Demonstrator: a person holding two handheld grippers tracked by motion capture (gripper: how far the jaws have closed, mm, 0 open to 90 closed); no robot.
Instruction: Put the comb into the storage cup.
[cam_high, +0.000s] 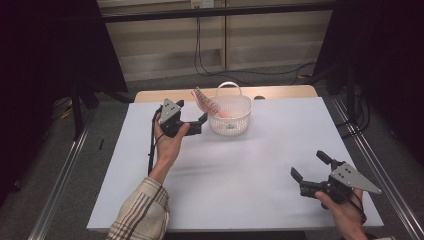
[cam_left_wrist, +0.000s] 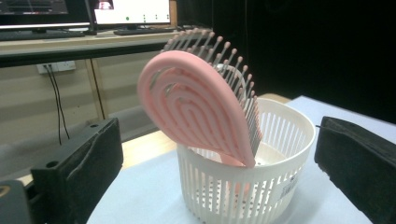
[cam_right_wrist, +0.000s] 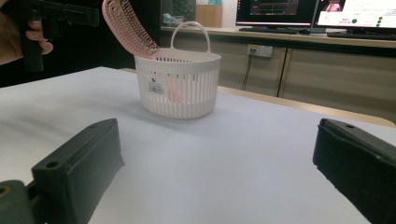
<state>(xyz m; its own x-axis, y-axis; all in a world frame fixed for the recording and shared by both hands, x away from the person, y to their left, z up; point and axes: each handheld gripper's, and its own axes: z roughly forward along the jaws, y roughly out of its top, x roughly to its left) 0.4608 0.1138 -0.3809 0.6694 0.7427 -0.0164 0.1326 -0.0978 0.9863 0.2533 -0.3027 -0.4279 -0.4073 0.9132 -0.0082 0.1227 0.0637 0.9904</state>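
While near the tabletop's (cam_high: 240, 165) far edge: white basket (cam_high: 231, 120), pink hairbrush (cam_high: 206, 101) leaning inside. Left gripper (cam_high: 192, 116) wide, just beside basket; right gripper (cam_high: 310, 166) wide, near right corner. Beyond far edge: grey floor (cam_high: 165, 82), trailing cables (cam_high: 210, 70).

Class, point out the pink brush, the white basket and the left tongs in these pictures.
Brush (cam_left_wrist: 194, 105), left gripper view: its ribbed pink back.
Basket (cam_right_wrist: 184, 88), right gripper view: its slotted side wall.
Left tongs (cam_high: 192, 112), high view: midway between the tips.
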